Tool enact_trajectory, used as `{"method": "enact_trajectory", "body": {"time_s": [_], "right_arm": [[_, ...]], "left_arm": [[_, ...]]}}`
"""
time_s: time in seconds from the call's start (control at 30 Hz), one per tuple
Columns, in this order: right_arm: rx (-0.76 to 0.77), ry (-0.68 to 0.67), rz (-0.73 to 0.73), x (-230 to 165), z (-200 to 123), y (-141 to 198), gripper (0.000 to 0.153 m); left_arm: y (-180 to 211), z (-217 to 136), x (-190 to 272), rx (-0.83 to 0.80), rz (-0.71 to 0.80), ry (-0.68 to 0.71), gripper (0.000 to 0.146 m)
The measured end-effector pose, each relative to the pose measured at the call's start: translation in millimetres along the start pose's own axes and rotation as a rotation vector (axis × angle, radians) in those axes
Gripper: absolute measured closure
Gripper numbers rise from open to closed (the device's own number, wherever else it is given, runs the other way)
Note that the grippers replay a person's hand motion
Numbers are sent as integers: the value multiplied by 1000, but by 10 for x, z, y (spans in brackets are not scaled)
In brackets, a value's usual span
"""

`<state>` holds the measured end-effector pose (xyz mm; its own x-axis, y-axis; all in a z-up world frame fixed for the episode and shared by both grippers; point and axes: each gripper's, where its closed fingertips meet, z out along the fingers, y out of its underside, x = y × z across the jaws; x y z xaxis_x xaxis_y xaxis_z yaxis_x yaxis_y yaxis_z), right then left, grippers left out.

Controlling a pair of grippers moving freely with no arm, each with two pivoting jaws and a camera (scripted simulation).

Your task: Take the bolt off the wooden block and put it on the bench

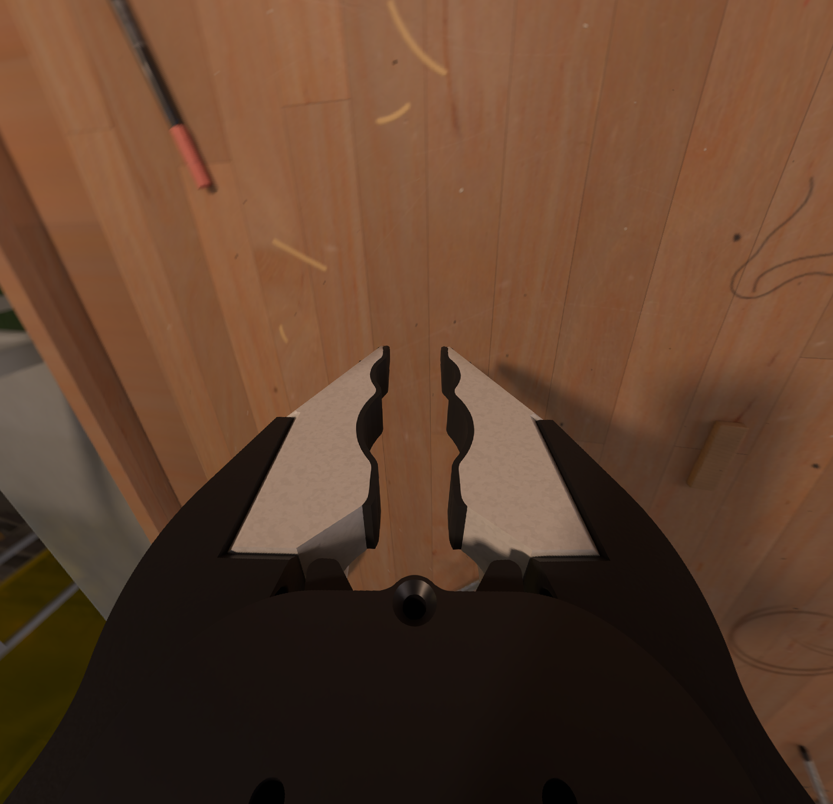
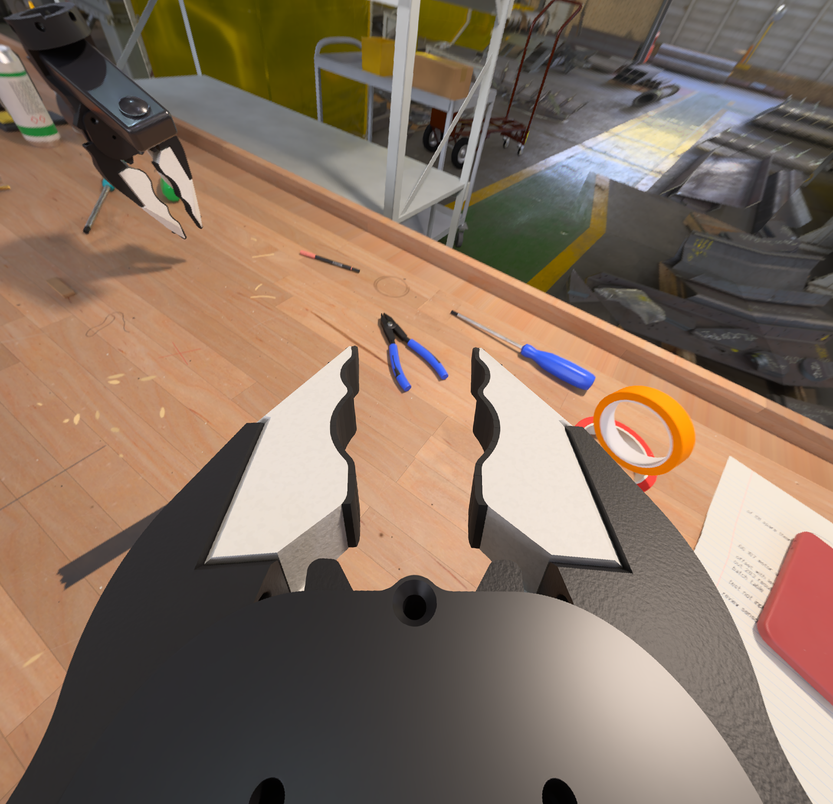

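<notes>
No bolt and no wooden block show in either view. My left gripper (image 1: 415,350) hovers over the bare wooden bench (image 1: 541,196); its jaws are a narrow gap apart with nothing between them. It also shows in the right wrist view (image 2: 193,230) at the far left, tilted down above the bench. My right gripper (image 2: 414,350) is open wider and empty, above the bench (image 2: 180,422), pointing toward blue-handled pliers (image 2: 405,354).
A red-ended pencil (image 1: 189,151) (image 2: 329,262) lies on the bench. A blue screwdriver (image 2: 541,359), orange tape roll (image 2: 644,428), lined paper (image 2: 743,557) and red flat item (image 2: 802,611) lie right. A spray can (image 2: 25,97) stands far left. A small wood chip (image 1: 716,453) lies right.
</notes>
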<state>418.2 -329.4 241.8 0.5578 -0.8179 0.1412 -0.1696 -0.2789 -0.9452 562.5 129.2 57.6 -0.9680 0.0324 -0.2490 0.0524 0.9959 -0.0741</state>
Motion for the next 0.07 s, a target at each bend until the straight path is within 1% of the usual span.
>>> {"method": "enact_trajectory", "body": {"time_s": [0.07], "right_arm": [[-27, -19, -3, -28, 72, 60, 102]], "left_arm": [[-62, 132, 41, 4, 58, 32, 124]]}}
